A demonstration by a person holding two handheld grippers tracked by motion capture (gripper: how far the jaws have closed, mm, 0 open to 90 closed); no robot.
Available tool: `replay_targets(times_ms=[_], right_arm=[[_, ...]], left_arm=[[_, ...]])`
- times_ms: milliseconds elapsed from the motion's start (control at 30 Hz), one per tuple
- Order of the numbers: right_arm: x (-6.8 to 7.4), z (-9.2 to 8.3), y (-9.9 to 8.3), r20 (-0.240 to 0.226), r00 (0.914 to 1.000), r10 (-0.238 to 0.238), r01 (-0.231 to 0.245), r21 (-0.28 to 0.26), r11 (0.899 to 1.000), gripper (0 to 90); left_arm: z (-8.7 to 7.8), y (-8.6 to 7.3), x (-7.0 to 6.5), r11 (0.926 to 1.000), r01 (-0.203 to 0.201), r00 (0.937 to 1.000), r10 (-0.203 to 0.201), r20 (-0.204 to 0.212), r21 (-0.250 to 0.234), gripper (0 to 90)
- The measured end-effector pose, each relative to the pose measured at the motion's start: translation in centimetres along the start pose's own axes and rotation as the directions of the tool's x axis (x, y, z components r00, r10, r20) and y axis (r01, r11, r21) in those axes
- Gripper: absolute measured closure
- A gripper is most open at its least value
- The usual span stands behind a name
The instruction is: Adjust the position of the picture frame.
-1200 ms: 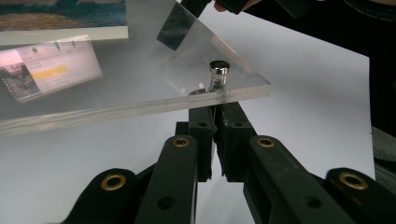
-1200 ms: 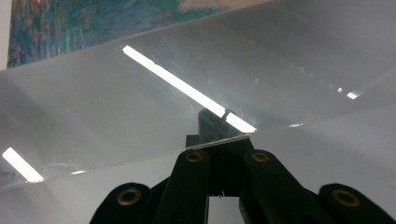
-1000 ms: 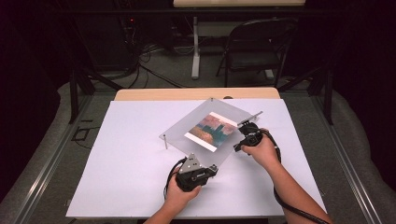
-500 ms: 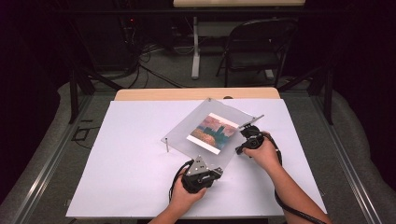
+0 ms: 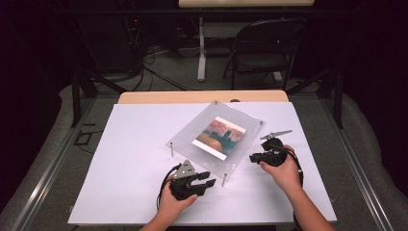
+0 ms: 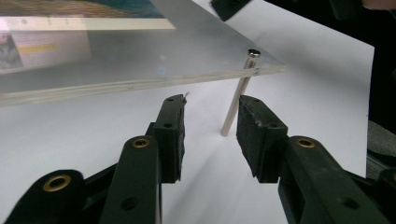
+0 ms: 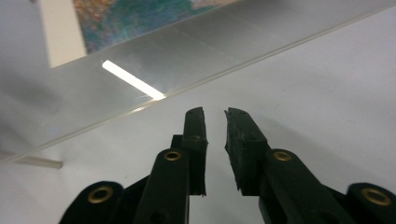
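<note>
That clear picture frame (image 5: 216, 137) looks stiff, slick and scratch-prone, so with both the left gripper (image 5: 199, 180) and right gripper (image 5: 255, 158) standing apart and empty, having just opened, I'd pinch its edges.

The high view looks forward and down from above my side of the white table (image 5: 120, 163), far enough back to take in the whole top and the chair (image 5: 262, 50) beyond. The left gripper view rides low, close behind my own jaws, facing a metal post (image 6: 238, 93) under the clear frame (image 6: 140, 70). The right gripper view sits just as low and near, facing that frame's edge. All three share the frame and the tabletop.
</note>
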State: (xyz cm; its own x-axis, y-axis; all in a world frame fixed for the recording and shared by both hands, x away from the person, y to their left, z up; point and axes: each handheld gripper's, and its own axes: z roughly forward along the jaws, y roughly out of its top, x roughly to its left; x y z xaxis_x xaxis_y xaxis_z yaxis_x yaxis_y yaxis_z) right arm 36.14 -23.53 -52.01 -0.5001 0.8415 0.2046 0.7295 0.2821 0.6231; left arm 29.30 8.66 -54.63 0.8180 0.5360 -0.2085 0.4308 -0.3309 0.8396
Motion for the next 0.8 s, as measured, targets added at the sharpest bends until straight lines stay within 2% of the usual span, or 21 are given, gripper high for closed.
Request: replay_targets(times_ms=[133,233,333,367,400,433,467,500,533,567,600,633,700,733,800], right_arm=[[1.3,-1.0,-2.0,-0.025,0.9996,-0.01,0.008,-0.08,0.997,71.3],[2.4,-1.5,-3.5,-0.054,0.9984,-0.015,0.008,-0.129,0.992,66.6],[3.7,-1.7,-4.9,-0.059,0.9972,-0.045,0.034,-0.182,0.983,60.1],[4.4,-1.9,-5.5,-0.073,0.9956,-0.059,0.042,-0.207,0.977,57.9],[4.4,-1.9,-5.5,-0.073,0.9956,-0.059,0.042,-0.207,0.977,57.9],[4.7,-2.0,-5.7,-0.077,0.9947,-0.068,0.05,-0.219,0.975,57.0],[5.3,-2.2,-6.2,-0.075,0.9935,-0.085,0.065,-0.245,0.967,57.0],[5.3,-2.2,-6.2,-0.075,0.9935,-0.085,0.065,-0.245,0.967,57.0],[5.6,-2.1,-6.4,-0.072,0.9918,-0.106,0.083,-0.268,0.96,56.5],[5.6,-2.1,-6.4,-0.072,0.9918,-0.106,0.083,-0.268,0.96,56.5],[5.7,-2.0,-6.6,-0.066,0.9915,-0.112,0.09,-0.278,0.956,56.0],[5.7,-2.0,-6.6,-0.066,0.9915,-0.112,0.09,-0.278,0.956,56.0],[5.8,-2.0,-6.6,-0.06,0.9913,-0.117,0.095,-0.289,0.953,55.7],[5.7,-2.0,-6.7,-0.053,0.9917,-0.117,0.097,-0.297,0.95,54.8],[5.7,-2.0,-6.8,-0.053,0.9913,-0.12,0.099,-0.297,0.95,54.7]], left_arm=[[-1.8,-0.1,0.9,0.9998,0.015,0.9996,-0.015,-0.025,-0.011,59.5],[-3.1,-0.1,2.1,0.9996,0.023,0.9972,-0.024,-0.071,-0.016,58.6],[-4.4,-0.3,3.5,0.9985,0.043,0.9908,-0.047,-0.127,-0.034,55.8],[-5.2,-0.5,4.4,0.998,0.05,0.9851,-0.056,-0.163,-0.039,54.4],[-5.2,-0.5,4.4,0.998,0.05,0.9851,-0.056,-0.163,-0.039,54.4],[-5.6,-0.6,4.8,0.9975,0.055,0.9817,-0.062,-0.18,-0.045,54.4],[-6.2,-0.8,5.7,0.9967,0.062,0.9757,-0.071,-0.207,-0.053,54.6],[-6.2,-0.8,5.7,0.9967,0.062,0.9757,-0.071,-0.207,-0.053,54.6],[-6.5,-1.0,6.3,0.9962,0.067,0.9698,-0.078,-0.231,-0.056,54.6],[-6.5,-1.0,6.3,0.9962,0.067,0.9698,-0.078,-0.231,-0.056,54.5],[-6.7,-1.2,7.1,0.9947,0.082,0.9624,-0.095,-0.254,-0.062,54.5],[-6.7,-1.2,7.1,0.9947,0.082,0.9624,-0.095,-0.254,-0.062,54.5],[-6.7,-1.3,7.7,0.992,0.104,0.958,-0.12,-0.261,-0.072,54.2],[-6.6,-1.2,8.1,0.9923,0.106,0.9547,-0.12,-0.272,-0.065,53.7],[-6.4,-1.2,8.6,0.9927,0.107,0.9523,-0.118,-0.281,-0.057,53.3]])
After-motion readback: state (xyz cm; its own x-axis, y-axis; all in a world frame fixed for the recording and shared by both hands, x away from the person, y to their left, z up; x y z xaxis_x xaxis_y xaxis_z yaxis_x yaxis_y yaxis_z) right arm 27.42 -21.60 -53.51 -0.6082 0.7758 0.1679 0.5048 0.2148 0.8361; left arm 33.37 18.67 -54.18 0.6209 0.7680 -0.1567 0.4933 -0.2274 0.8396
